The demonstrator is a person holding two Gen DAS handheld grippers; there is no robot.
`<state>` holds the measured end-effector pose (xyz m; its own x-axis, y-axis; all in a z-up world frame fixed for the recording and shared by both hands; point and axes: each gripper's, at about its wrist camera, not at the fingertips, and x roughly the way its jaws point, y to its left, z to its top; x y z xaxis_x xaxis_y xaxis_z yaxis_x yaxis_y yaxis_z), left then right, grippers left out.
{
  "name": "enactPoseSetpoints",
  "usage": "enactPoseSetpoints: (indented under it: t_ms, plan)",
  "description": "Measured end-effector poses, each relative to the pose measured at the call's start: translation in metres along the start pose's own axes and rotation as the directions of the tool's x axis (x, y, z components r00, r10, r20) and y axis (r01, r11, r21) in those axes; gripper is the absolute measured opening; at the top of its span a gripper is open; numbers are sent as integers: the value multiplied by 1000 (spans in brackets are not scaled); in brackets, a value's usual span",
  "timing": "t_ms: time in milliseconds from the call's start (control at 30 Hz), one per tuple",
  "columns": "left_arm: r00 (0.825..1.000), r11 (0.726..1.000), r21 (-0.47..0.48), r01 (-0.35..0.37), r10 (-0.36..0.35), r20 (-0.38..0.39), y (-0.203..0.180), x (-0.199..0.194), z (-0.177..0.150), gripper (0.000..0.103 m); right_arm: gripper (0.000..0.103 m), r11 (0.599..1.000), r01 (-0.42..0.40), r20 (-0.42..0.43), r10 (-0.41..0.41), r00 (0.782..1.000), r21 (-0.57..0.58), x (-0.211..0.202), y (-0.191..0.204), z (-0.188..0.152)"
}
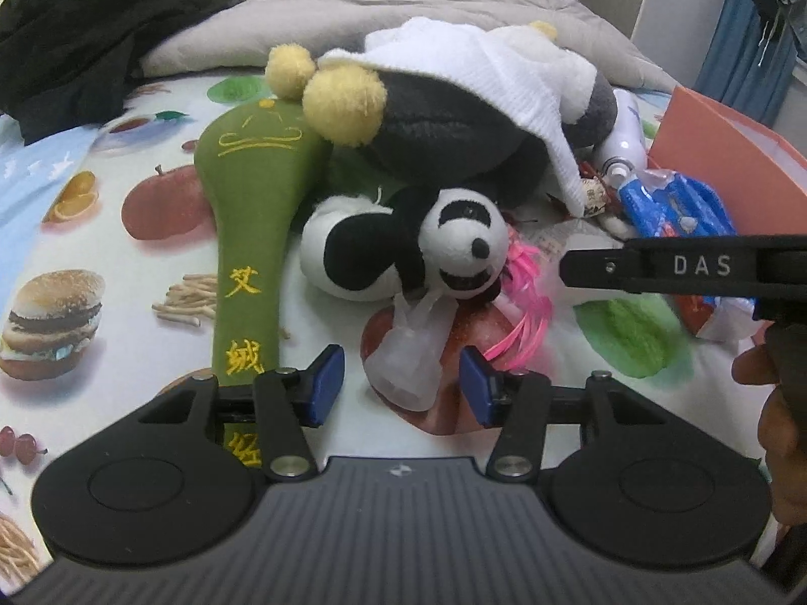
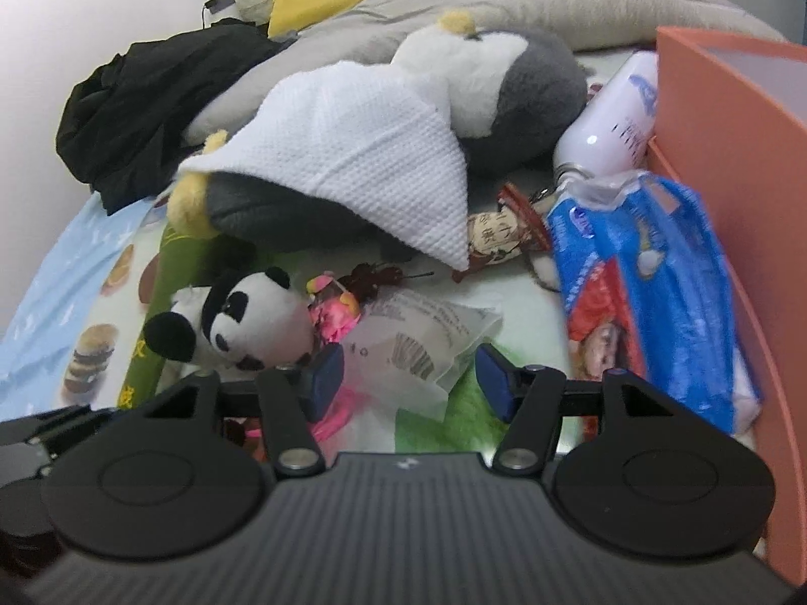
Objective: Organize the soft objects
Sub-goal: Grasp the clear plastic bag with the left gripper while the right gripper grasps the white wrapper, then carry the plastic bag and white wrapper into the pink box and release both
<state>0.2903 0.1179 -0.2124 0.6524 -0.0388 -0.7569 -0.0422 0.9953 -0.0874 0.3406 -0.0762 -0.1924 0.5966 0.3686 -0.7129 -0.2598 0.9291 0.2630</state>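
Note:
A small panda plush (image 1: 444,247) (image 2: 242,322) lies on the food-print sheet (image 1: 101,232), against a green plush paddle (image 1: 252,201) with yellow characters. Behind it lies a big black and grey plush (image 1: 444,121) (image 2: 519,101) with yellow feet, partly under a white towel (image 1: 479,65) (image 2: 353,166). My left gripper (image 1: 402,385) is open just in front of the panda; a clear plastic pouch (image 1: 403,363) lies in the gap, untouched by the pads. My right gripper (image 2: 411,380) is open over a printed white paper bag (image 2: 428,343), right of the panda.
An orange box (image 1: 716,136) (image 2: 731,176) stands at the right, with a blue packet (image 2: 650,292) and a white bottle (image 2: 615,116) beside it. Pink strips (image 1: 524,312) lie by the panda. A black garment (image 1: 91,35) and grey quilt (image 1: 378,5) lie behind.

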Motion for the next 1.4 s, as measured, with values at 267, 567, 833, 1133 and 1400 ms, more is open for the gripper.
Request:
enactPoseSetpoints:
  t_ms: [267,567,833,1133,1400]
  plan:
    - [1000,999,-35,16,-16,11,0,0,-3,28,51,998,-66,-26,67,997,22,9,0,-3]
    - [999,999,-23,-33,33,23,-13,-13,-16,26,25,998,-57,-8,57,998,-19,-18,0,-10]
    - [998,997,-58,-52,54,28,-25,-39,-32,26,22,998,-35,18,36,999,-49,-57,-2,-30]
    - [999,995,-87,-48,49,6,-39,-57,-49,26,18,998,3,24,-2,1000,-63,-94,-13,-63]
    - [1000,994,-108,-10,13,28,-60,-79,-53,26,14,997,14,48,-10,999,-81,-118,-16,-80]
